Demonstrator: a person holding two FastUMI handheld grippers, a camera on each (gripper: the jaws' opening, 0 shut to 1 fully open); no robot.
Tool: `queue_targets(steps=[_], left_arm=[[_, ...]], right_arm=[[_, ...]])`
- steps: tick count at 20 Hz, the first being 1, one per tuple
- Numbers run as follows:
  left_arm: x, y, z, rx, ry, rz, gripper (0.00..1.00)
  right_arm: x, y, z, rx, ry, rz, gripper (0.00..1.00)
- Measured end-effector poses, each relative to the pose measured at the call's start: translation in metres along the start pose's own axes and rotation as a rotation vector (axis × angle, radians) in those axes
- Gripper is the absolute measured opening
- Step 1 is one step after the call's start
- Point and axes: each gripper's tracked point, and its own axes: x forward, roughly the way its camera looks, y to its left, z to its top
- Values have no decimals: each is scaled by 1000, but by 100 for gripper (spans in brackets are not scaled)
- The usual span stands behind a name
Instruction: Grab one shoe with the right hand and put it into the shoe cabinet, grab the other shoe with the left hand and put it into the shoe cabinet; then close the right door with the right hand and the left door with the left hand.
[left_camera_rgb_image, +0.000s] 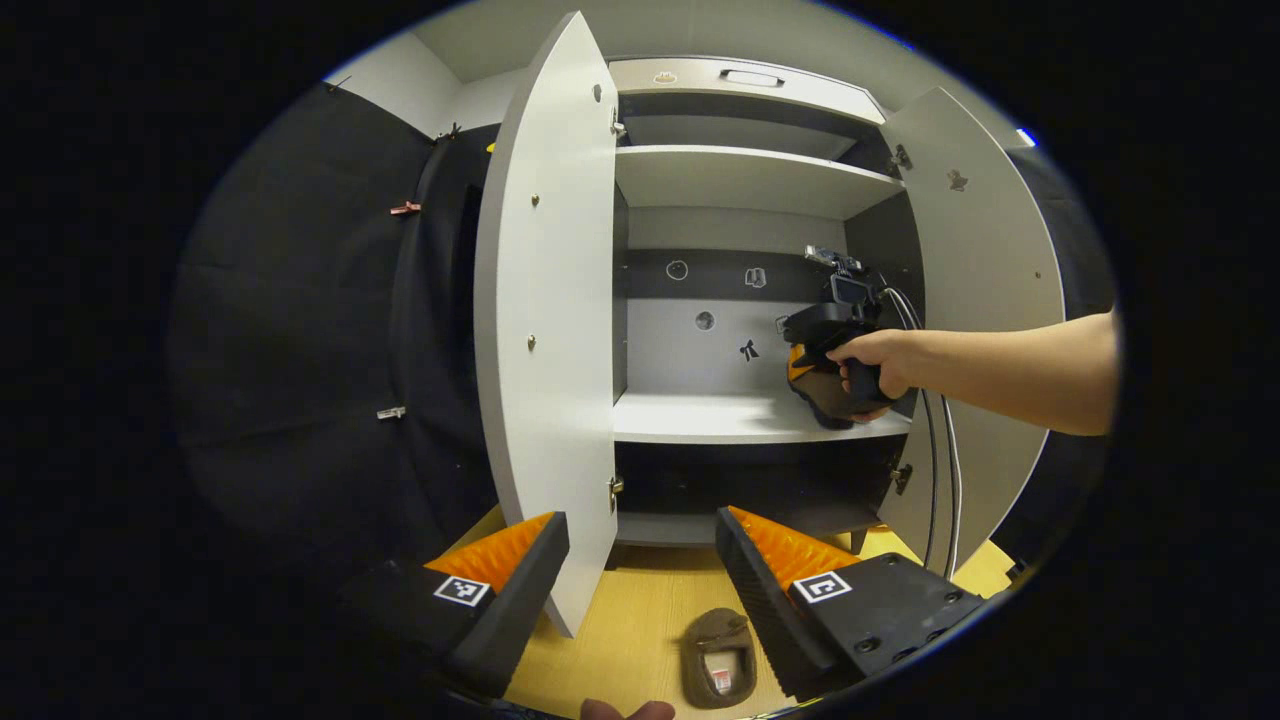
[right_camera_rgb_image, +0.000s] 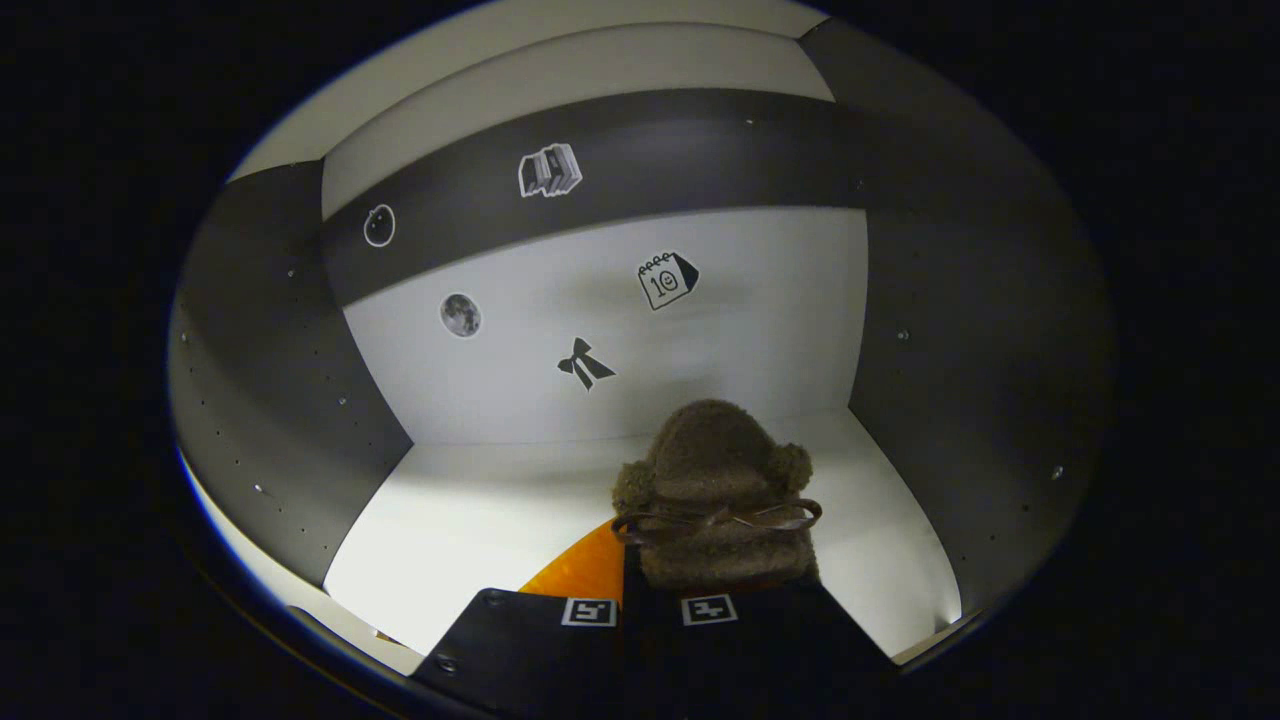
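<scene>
In the right gripper view my right gripper (right_camera_rgb_image: 648, 578) is shut on a fuzzy brown shoe (right_camera_rgb_image: 715, 480) with a thin bow. It holds the shoe just above the cabinet's middle shelf (right_camera_rgb_image: 480, 520), toe toward the back wall. In the left gripper view a hand holds that right gripper (left_camera_rgb_image: 815, 375) at the right end of the same shelf (left_camera_rgb_image: 700, 415). My left gripper (left_camera_rgb_image: 640, 520) hangs open in front of the cabinet. The other brown shoe (left_camera_rgb_image: 720, 655) lies on the wooden floor (left_camera_rgb_image: 630, 620) below and between its fingers, untouched.
Both cabinet doors stand open: the left door (left_camera_rgb_image: 545, 300) swings out toward my left gripper, and the right door (left_camera_rgb_image: 985, 300) is behind the person's forearm (left_camera_rgb_image: 1010, 365). An upper shelf (left_camera_rgb_image: 740, 170) and a dark bottom compartment (left_camera_rgb_image: 750, 485) are bare. Cables (left_camera_rgb_image: 935, 450) hang by the right door.
</scene>
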Motion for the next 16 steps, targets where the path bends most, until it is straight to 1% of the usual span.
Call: queue_targets(steps=[1,2,3,4,6,7,8,10,12,14,15,16], left_arm=[[0,1,-2,1,2,5,94],[-1,2,-2,2,3,8,95],[0,2,-2,2,4,9,94],[0,2,-2,1,4,7,95],[0,-2,-3,-2,6,-3,94],[1,-4,-5,-2,9,-11,94],[1,-6,-6,-3,12,-18,94],[1,-10,-8,-9,16,-33,95],[1,-14,-12,-11,23,-47,94],[0,-15,-17,-2,29,-54,95],[1,-16,-20,5,32,-59,94],[1,-17,-25,11,40,-68,94]], right_arm=[[1,0,-2,3,11,6,13],[3,0,-5,5,22,8,7],[-1,1,-5,-3,25,6,9],[-3,1,-4,-17,20,6,23],[-13,5,-5,-28,29,19,39],[-18,8,-7,-27,39,29,44],[-24,10,-8,-26,46,39,54],[-37,13,-7,-51,38,50,82],[-53,16,-5,-72,23,65,90],[-75,21,1,-72,-29,88,95],[-87,24,7,-68,-67,96,92],[-100,26,14,-67,-103,104,99]])
